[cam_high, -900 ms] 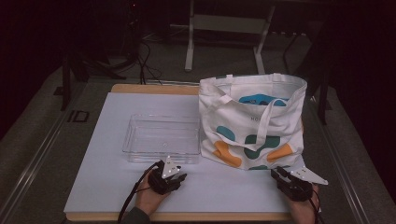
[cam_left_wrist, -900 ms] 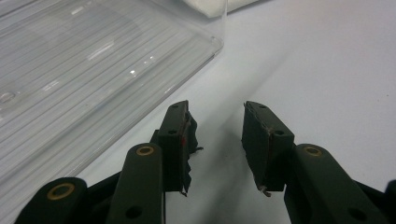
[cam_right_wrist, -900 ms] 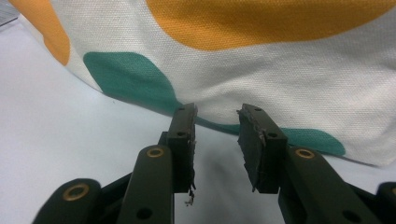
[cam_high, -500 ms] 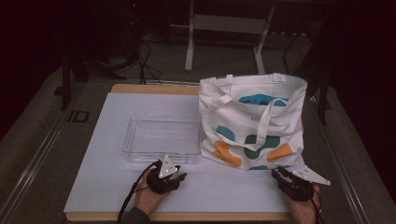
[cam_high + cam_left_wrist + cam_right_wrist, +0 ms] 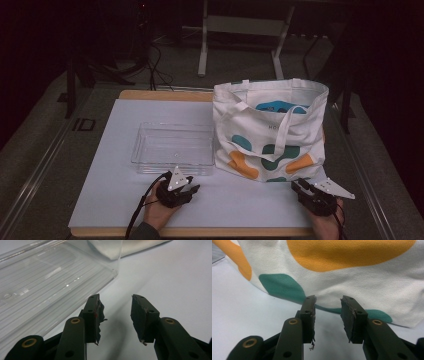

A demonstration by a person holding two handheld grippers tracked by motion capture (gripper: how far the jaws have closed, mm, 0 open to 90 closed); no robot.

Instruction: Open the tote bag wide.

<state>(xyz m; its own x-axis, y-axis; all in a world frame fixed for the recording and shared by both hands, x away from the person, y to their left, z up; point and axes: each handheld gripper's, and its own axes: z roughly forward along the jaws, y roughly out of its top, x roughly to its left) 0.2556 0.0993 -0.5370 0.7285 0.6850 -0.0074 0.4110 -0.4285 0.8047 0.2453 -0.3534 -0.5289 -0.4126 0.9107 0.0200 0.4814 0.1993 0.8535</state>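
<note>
on the white worktop [image 5: 125,200] i see the tote bag [image 5: 270,135] standing right of the clear tray [image 5: 172,147], just beside it. my right gripper [image 5: 327,302] sits near the bag's bottom edge and my left gripper [image 5: 115,301] near the tray's corner, both with fingers spread, pinching nothing.

1. The high view looks forward and down on the whole white surface [image 5: 125,200] from its near edge.
2. The left gripper view sits low, close to the clear tray [image 5: 50,285] at 10 o'clock.
3. The right gripper view faces the tote bag [image 5: 362,282] at 12 o'clock; the high view shares both.
</note>
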